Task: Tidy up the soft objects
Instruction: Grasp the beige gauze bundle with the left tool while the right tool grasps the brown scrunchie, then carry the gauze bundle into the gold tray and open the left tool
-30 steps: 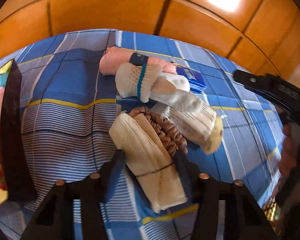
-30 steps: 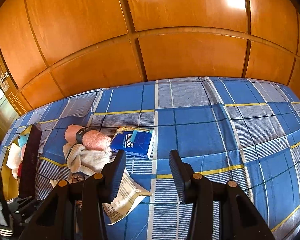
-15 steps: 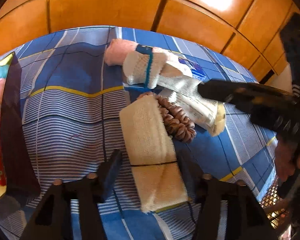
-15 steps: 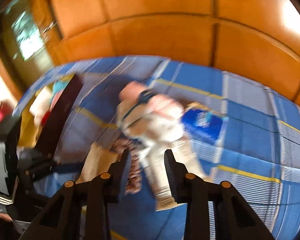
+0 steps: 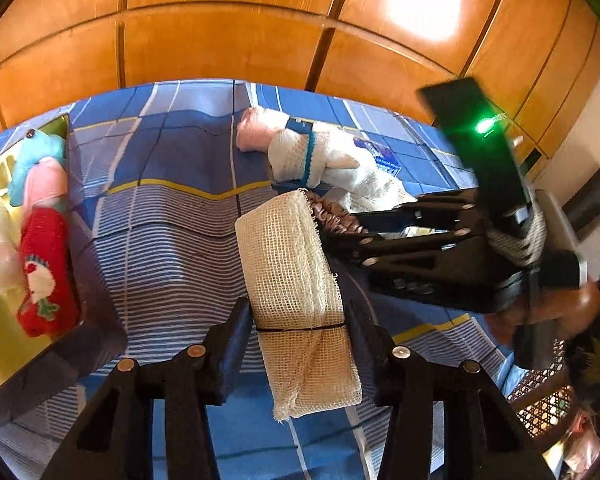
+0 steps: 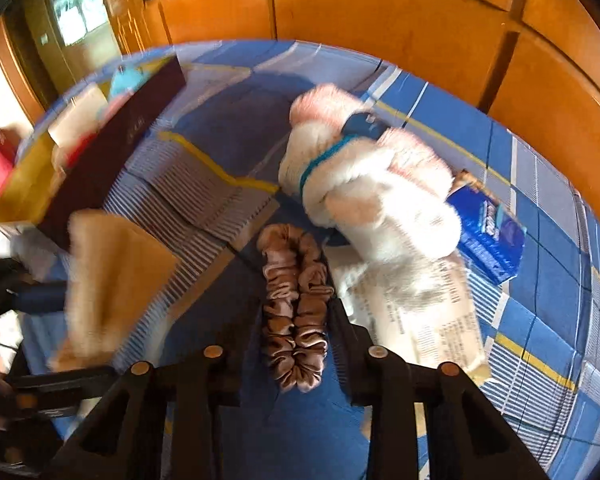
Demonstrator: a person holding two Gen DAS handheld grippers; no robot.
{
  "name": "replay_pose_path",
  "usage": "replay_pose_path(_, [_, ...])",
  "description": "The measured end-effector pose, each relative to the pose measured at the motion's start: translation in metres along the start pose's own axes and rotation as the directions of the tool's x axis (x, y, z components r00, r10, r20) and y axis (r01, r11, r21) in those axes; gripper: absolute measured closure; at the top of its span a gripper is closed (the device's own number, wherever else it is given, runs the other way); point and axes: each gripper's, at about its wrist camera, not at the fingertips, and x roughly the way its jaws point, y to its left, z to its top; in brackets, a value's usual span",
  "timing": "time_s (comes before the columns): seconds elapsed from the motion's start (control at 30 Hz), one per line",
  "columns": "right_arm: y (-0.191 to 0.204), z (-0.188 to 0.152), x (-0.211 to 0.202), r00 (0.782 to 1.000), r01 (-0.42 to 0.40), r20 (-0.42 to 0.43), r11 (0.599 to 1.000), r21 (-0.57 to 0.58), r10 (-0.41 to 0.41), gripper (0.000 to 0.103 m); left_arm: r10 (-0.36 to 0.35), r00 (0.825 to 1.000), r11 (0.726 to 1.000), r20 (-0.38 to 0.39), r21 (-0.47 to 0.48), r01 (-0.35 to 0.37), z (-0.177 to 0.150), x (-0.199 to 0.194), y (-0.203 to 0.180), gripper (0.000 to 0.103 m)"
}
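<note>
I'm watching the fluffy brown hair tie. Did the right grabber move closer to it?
Yes. The right gripper swung left and down from over the blue packet; its jaws, just closing, now straddle the brown scrunchie on the bedsheet.

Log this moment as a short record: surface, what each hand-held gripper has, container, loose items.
surface: blue checked bedsheet
left hand-held gripper: shut on cream mesh cloth roll
right hand-held gripper: jaws just been closing, brown satin scrunchie between them, grip not certain
container: dark box with soft toys, at left
loose items: pink roll, white socks, blue tissue pack
</note>
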Motion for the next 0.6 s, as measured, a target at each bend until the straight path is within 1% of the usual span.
replay_pose_path(0.03, [0.003, 0.0, -0.001, 1.0, 0.0, 0.008, 1.0, -0.013, 0.0, 0.081, 0.0, 1.0, 1.0, 0.006, 0.002, 0.0, -0.001, -0.003, 0.001, 0.055])
replay_pose_path(0.13, [0.003, -0.004, 0.0, 1.0, -0.005, 0.015, 1.0, -0.009, 0.005, 0.081, -0.001, 0.999, 1.0, 0.036, 0.016, 0.0, -0.004, -0.014, -0.001, 0.055])
replay_pose_path(0.27, [-0.012, -0.006, 0.002, 0.997, -0.076, 0.014, 0.994, 0.073, 0.075, 0.081, -0.012, 0.997, 1.0, 0.078, 0.026, 0.01, -0.005, -0.031, -0.002, 0.055])
replay_pose_path(0.33, [-0.01, -0.007, 0.001, 0.997, -0.074, 0.03, 0.996, 0.059, 0.072, 0.081, -0.012, 0.996, 1.0, 0.093, 0.021, 0.01, -0.005, -0.041, 0.001, 0.055])
replay_pose_path(0.43, [0.001, -0.008, -0.003, 0.999, -0.028, 0.034, 1.0, 0.012, 0.028, 0.08, -0.013, 0.991, 1.0, 0.133, -0.025, 0.017, -0.003, -0.063, 0.016, 0.055])
replay_pose_path(0.53, [0.007, -0.009, -0.004, 0.999, -0.006, 0.045, 1.0, -0.027, 0.007, 0.08, 0.004, 0.986, 0.993, 0.167, -0.114, 0.015, -0.001, -0.086, 0.043, 0.055])
replay_pose_path(0.6, [0.007, -0.009, -0.005, 0.999, -0.006, 0.048, 1.0, -0.025, 0.007, 0.08, 0.04, 0.979, 0.985, 0.199, -0.171, -0.005, 0.0, -0.104, 0.065, 0.055])
